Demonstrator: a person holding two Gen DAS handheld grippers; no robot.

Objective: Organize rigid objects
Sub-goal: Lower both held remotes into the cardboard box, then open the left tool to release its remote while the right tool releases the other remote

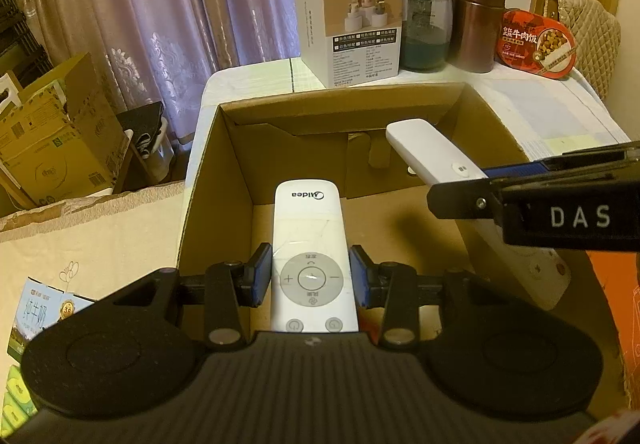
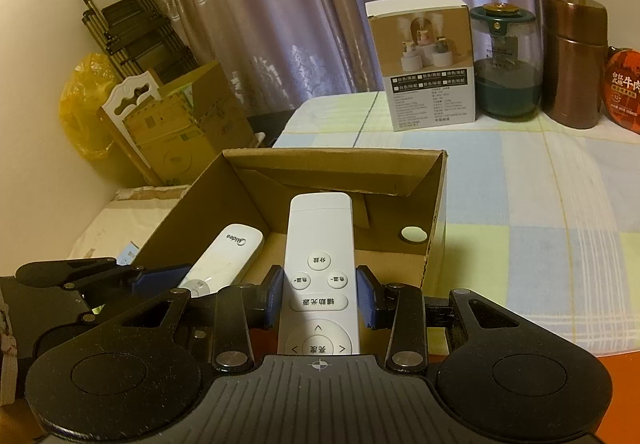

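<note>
My left gripper (image 1: pixel 312 276) is shut on a white Midea remote (image 1: pixel 308 240) and holds it over the open cardboard box (image 1: pixel 208 179). My right gripper (image 2: pixel 320 302) is shut on a second white remote (image 2: pixel 318 244) with Chinese-labelled buttons, also held over the box (image 2: pixel 436 203). In the left wrist view the right gripper (image 1: pixel 560 195) comes in from the right with its remote (image 1: pixel 432 151). In the right wrist view the Midea remote (image 2: pixel 228 256) and the left gripper (image 2: pixel 132 276) show at the left.
A white product box (image 1: pixel 348 23), a green jar (image 1: pixel 426 23), a brown canister (image 1: pixel 476 19) and a red food tub (image 1: pixel 536 43) stand at the table's far edge. Cardboard boxes (image 1: pixel 52 135) and a folded rack (image 2: pixel 132 27) stand left by the curtain.
</note>
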